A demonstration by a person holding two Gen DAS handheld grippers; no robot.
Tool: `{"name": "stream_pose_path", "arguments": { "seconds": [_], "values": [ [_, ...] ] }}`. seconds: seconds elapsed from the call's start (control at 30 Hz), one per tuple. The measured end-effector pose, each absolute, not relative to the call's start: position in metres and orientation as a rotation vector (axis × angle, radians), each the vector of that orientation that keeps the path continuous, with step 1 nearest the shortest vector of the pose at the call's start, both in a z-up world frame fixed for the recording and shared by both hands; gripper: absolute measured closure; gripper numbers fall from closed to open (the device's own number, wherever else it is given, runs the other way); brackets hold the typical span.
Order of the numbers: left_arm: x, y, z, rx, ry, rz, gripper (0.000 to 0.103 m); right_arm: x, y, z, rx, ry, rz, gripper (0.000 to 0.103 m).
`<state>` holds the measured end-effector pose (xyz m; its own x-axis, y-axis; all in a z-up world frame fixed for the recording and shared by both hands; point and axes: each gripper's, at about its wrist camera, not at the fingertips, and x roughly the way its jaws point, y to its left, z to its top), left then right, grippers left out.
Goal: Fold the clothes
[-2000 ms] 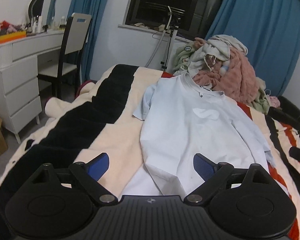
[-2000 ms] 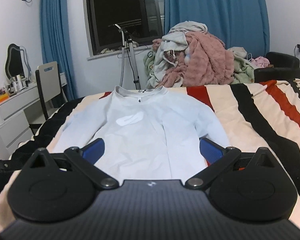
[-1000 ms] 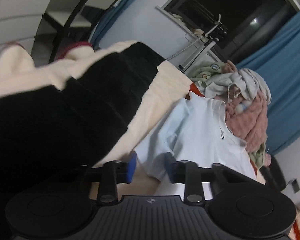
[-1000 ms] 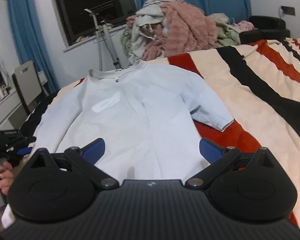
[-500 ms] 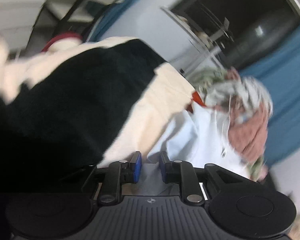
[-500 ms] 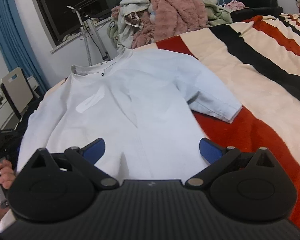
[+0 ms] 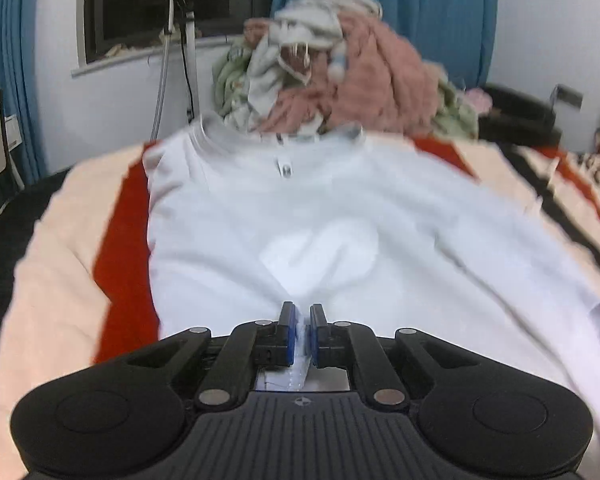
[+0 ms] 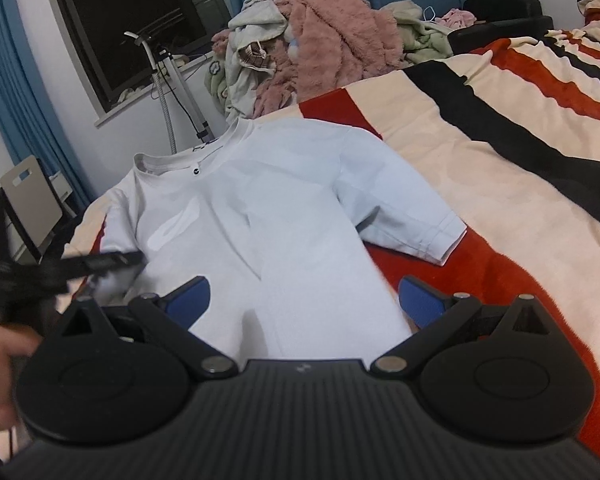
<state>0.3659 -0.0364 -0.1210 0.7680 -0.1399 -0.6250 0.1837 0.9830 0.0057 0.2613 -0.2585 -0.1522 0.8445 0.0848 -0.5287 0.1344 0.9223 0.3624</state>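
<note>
A pale blue short-sleeved shirt (image 8: 284, 208) lies face up on the striped bed, collar toward the window. In the left wrist view the shirt (image 7: 340, 224) fills the middle, blurred by motion. My left gripper (image 7: 302, 336) is shut on a fold of the shirt's left sleeve, pulled over the shirt's body; it also shows at the left of the right wrist view (image 8: 100, 264). My right gripper (image 8: 304, 300) is open and empty, low over the shirt's hem. The shirt's right sleeve (image 8: 412, 228) lies spread flat on a red stripe.
A heap of unfolded clothes (image 8: 312, 40) with a pink fleece sits at the head of the bed. The striped blanket (image 8: 500, 168) stretches to the right. A garment steamer pole (image 8: 168, 92) and a chair (image 8: 28, 200) stand by the window at the left.
My left gripper has closed on the shirt's left sleeve and swung it in over the shirt's body. My right gripper stayed open and moved a little forward and lower over the hem.
</note>
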Motion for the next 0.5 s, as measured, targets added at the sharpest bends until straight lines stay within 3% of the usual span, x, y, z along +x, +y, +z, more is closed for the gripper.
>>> {"name": "stream_pose_path", "arguments": {
  "seconds": [0.13,0.27,0.37,0.5],
  "values": [
    [0.342,-0.011,-0.116,-0.034,0.641,-0.226,0.083,0.260,-0.261,-0.152,0.416,0.572,-0.025,0.001],
    [0.299,0.021,-0.097,-0.164,0.595,-0.263,0.062,0.258,-0.260,-0.149,0.421,0.564,-0.017,0.001],
    [0.272,0.054,-0.086,-0.270,0.571,-0.242,0.059,0.257,-0.259,-0.148,0.422,0.563,-0.011,0.000],
    [0.295,0.095,-0.104,-0.497,0.619,-0.189,0.062,0.257,-0.259,-0.148,0.427,0.567,-0.007,0.001]
  ]
}}
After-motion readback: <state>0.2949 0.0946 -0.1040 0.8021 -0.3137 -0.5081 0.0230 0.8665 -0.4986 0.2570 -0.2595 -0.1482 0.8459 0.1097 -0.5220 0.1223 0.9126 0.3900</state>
